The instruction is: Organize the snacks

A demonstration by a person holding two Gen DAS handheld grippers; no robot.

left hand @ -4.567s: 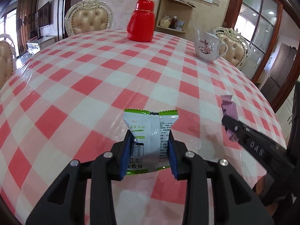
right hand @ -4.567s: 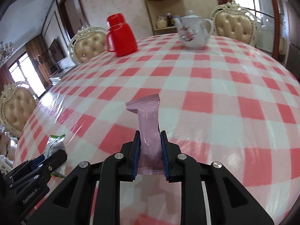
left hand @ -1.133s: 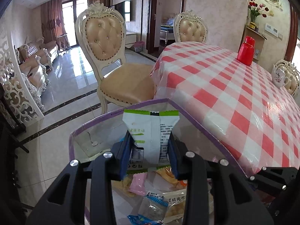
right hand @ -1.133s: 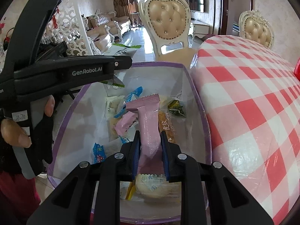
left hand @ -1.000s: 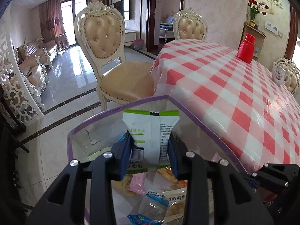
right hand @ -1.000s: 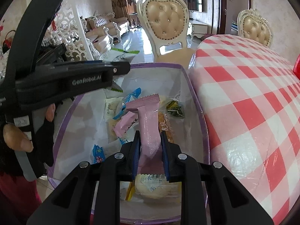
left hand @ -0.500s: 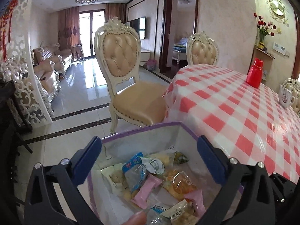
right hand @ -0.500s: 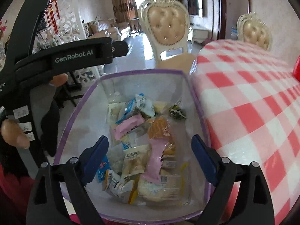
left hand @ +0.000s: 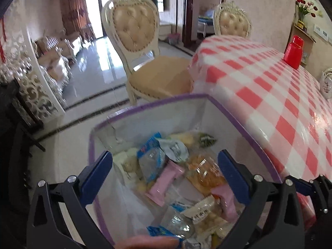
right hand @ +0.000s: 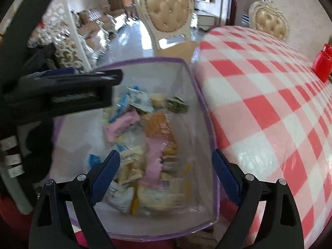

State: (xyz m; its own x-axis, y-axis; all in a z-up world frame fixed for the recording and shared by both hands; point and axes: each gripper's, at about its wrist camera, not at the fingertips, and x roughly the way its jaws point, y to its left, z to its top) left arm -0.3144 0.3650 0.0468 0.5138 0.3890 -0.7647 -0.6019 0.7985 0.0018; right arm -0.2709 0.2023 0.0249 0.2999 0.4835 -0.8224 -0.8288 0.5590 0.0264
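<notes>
A clear storage bin with a purple rim (left hand: 157,100) (right hand: 199,95) stands beside the table and holds several snack packets. A long pink packet (right hand: 154,159) lies in the middle of the pile, and another pink packet (left hand: 165,181) (right hand: 122,125) lies nearby. A white packet with green print (left hand: 174,148) rests on top toward the far end. My left gripper (left hand: 165,172) is open and empty above the bin. My right gripper (right hand: 166,168) is open and empty above the bin's near end. The left gripper's body (right hand: 62,95) shows in the right wrist view.
The round table with a red-and-white checked cloth (left hand: 269,87) (right hand: 269,95) is right of the bin. A red thermos (left hand: 294,51) stands on it far off. A cream padded chair (left hand: 145,47) stands beyond the bin. A fingertip (left hand: 145,241) shows at the bottom edge.
Both grippers held packets over the bin a second ago, then opened and dropped them in. Since half a second ago both stay open and have shifted slightly.
</notes>
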